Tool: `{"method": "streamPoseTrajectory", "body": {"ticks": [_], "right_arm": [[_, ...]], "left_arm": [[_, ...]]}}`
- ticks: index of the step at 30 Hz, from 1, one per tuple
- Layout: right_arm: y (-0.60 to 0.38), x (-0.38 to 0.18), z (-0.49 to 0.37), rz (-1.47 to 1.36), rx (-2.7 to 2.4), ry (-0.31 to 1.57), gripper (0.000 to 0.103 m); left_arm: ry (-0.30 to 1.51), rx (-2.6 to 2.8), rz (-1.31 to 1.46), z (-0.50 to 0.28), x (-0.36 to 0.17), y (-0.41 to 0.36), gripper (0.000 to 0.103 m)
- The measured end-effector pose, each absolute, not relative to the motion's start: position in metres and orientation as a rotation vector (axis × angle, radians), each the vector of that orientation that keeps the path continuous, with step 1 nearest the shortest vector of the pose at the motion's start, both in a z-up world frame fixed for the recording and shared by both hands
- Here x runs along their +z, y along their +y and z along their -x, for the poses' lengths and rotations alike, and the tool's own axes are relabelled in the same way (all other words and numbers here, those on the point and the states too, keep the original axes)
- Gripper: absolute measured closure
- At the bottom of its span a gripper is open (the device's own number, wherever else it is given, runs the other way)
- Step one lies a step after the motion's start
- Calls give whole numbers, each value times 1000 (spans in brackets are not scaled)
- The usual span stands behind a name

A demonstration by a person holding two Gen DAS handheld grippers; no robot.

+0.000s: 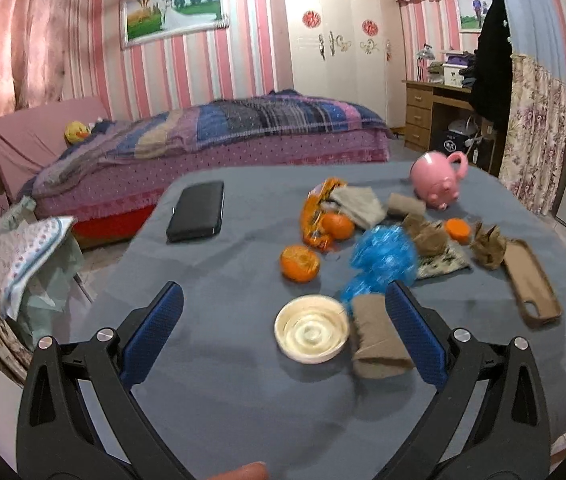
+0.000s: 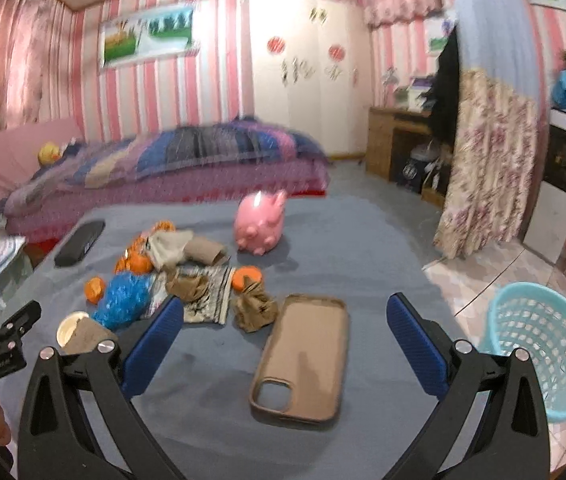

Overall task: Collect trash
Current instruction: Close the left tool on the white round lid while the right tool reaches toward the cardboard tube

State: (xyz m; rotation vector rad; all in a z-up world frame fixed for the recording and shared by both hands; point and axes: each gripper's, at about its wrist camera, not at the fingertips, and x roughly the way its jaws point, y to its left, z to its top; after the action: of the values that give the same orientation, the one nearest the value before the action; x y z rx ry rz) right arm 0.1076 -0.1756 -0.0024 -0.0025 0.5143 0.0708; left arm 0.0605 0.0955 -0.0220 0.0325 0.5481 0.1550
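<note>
Left wrist view: left gripper (image 1: 283, 332) is held wide open, empty, over the tabletop's (image 1: 223, 400) near edge; a white lid (image 1: 311, 329) and cardboard tube (image 1: 377, 332) are framed, so closing squarely on one is advised.

Right wrist view: right gripper (image 2: 285, 340) is spread wide, empty, above a phone case (image 2: 303, 360); the basket (image 2: 543, 344) is seen off the right edge.

The left gripper (image 1: 283, 320) hangs with its blue-padded jaws spread wide and nothing between them (a fingertip (image 1: 249, 472) shows at the bottom edge). The right gripper (image 2: 285, 324) is level and just as wide apart, gripping nothing.
</note>
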Motion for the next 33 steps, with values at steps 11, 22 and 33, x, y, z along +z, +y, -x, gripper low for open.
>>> {"method": "streamPoseTrajectory", "body": {"ticks": [11, 22, 33], "right_arm": [[-166, -27, -135, 63, -2, 528, 4], [-135, -47, -127, 125, 24, 565, 4], [-91, -54, -117, 60, 138, 647, 4]], "left_arm": [[670, 105, 31, -86, -69, 120, 6], [834, 25, 119, -122, -89, 136, 35], [809, -98, 99, -111, -87, 130, 88]]}}
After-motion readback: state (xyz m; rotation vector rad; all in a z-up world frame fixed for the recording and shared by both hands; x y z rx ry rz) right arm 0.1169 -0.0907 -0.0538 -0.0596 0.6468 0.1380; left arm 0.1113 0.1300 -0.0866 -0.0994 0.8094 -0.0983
